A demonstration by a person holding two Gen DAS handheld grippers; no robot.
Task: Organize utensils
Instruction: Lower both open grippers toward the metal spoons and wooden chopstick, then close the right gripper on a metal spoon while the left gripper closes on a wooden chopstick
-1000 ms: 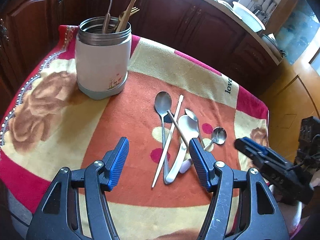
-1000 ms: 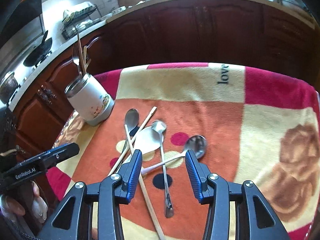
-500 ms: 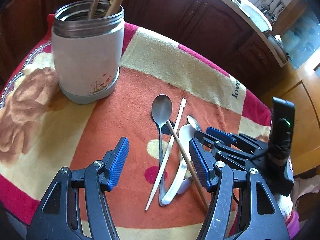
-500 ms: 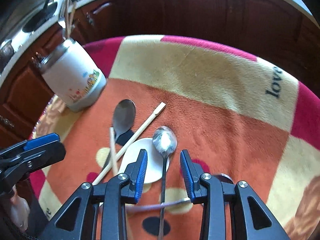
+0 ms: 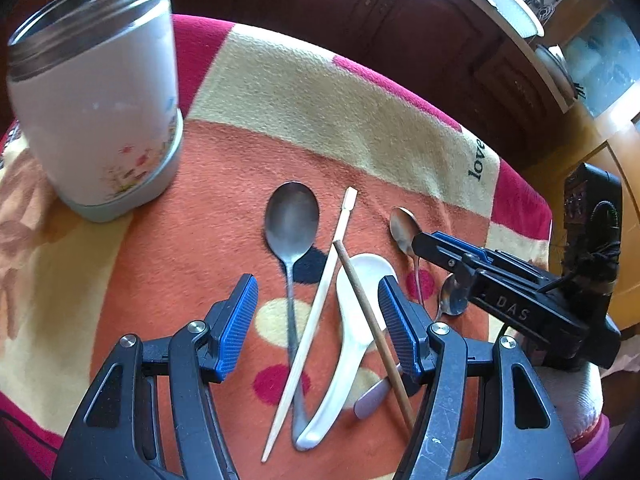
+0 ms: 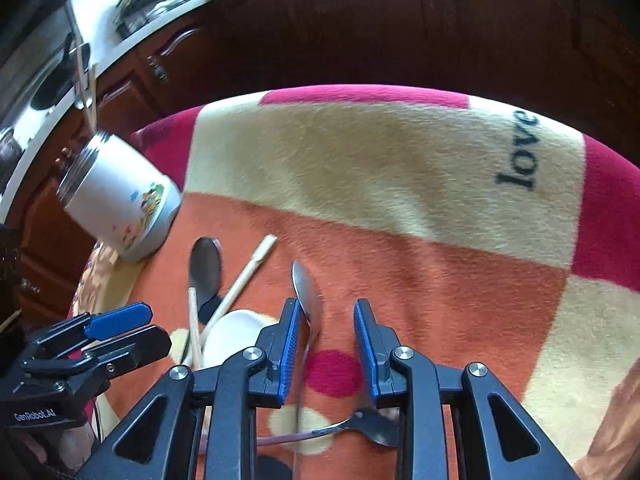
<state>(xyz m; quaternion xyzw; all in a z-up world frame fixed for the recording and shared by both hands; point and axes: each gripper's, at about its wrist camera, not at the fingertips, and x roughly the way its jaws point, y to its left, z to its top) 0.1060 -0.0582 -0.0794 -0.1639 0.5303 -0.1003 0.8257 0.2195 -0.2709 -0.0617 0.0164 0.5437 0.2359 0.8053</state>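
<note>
While both grippers stand released, the left gripper (image 5: 318,320) straddles a chopstick (image 5: 312,320) and ladle spoon (image 5: 352,320); the right gripper (image 6: 326,344) flanks a small spoon (image 6: 306,292). At 10 o'clock, the jar (image 5: 100,108) holds utensils (image 6: 86,80), on the blanket (image 5: 320,100).

A patterned blanket (image 5: 304,92) lies before dark wooden cabinets (image 5: 400,12).

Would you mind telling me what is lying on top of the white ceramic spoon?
A brown chopstick lies diagonally across the white ceramic spoon. A pale chopstick crosses its handle tip. The blanket beneath is hidden.
</note>
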